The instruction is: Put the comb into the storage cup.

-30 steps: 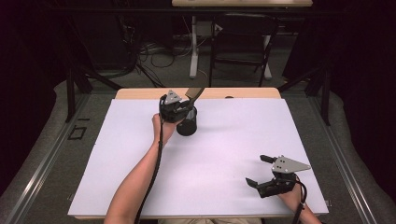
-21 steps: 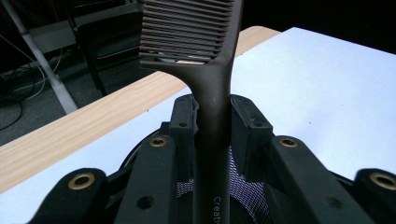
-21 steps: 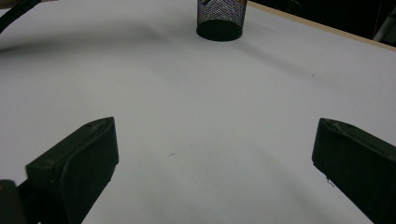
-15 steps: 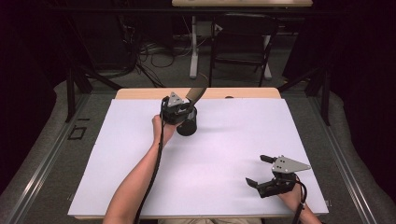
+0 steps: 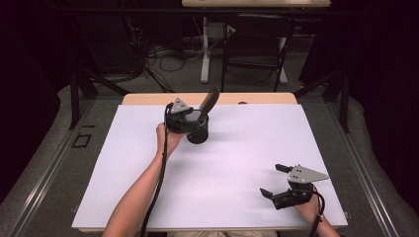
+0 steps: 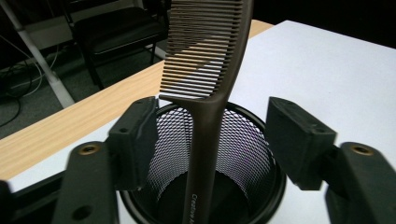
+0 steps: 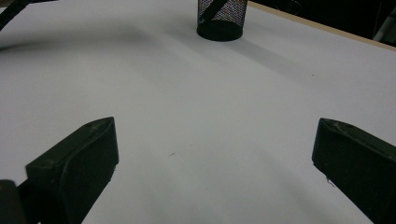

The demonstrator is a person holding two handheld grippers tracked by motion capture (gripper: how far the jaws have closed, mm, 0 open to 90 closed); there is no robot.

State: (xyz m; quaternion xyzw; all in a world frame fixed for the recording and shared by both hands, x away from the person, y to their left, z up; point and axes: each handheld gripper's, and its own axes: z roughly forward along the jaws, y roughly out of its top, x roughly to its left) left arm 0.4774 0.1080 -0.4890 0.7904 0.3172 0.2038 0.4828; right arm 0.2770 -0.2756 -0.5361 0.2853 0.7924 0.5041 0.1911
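A dark brown comb (image 6: 205, 70) stands handle-down in a black mesh cup (image 6: 243, 140), teeth up and leaning to one side. My left gripper (image 6: 212, 121) straddles the comb's handle above the cup's rim. Its jaws have just been opening, and both pads stand clear of the handle. From above, the left gripper (image 5: 190, 118) sits over the cup (image 5: 198, 134) at the far middle of the white sheet, with the comb (image 5: 209, 101) poking up and to the right. My right gripper (image 5: 272, 179) rests open near the front right, nothing between its jaws (image 7: 215, 144).
A white sheet (image 5: 237, 163) covers most of the wooden table (image 5: 148, 98). The cup (image 7: 220, 18) stands far ahead in the right gripper view. Beyond the table's far edge are a dark chair (image 5: 257, 44), a white desk leg (image 5: 205, 49) and floor cables.
The left hand has shifted only slightly at the cup, and the comb still leans there. The right gripper has stayed where it was.
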